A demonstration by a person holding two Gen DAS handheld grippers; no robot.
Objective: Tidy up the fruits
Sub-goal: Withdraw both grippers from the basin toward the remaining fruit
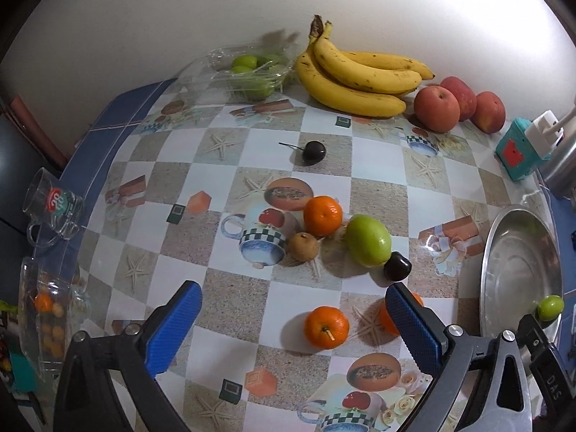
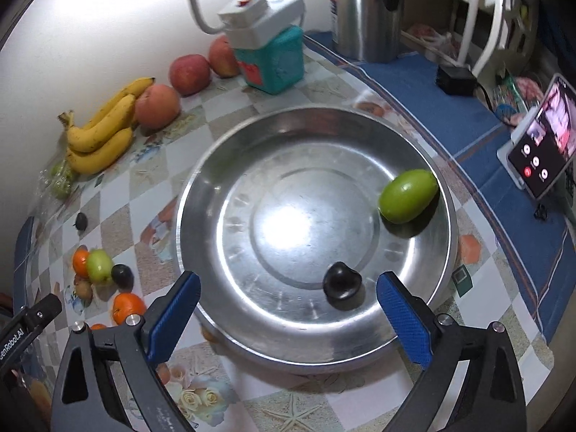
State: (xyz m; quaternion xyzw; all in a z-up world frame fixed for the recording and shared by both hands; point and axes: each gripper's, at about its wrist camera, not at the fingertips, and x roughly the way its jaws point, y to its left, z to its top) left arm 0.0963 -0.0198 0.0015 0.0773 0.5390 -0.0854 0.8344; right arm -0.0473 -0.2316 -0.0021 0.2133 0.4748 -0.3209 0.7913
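Note:
My left gripper [image 1: 293, 315] stands open over the patterned tablecloth, with an orange mandarin [image 1: 326, 327] lying loose between its blue pads. A second mandarin [image 1: 387, 318] is half hidden behind the right pad. Beyond lie another mandarin [image 1: 322, 215], a green fruit [image 1: 368, 240], a small brown fruit [image 1: 304, 247] and two dark cherries [image 1: 397, 266] [image 1: 314, 151]. My right gripper [image 2: 288, 300] is open over the steel bowl [image 2: 216, 187], which holds a green fruit [image 2: 408, 196] and a dark cherry [image 2: 341, 283]. The cherry lies untouched between the pads.
Bananas [image 1: 360, 75], three red apples [image 1: 437, 109] and a clear box of green fruit [image 1: 248, 72] line the back wall. A teal box with a white plug [image 2: 273, 57], a steel kettle [image 2: 367, 10] and a phone [image 2: 543, 144] stand around the bowl. Glassware [image 1: 54, 205] sits at the table's left edge.

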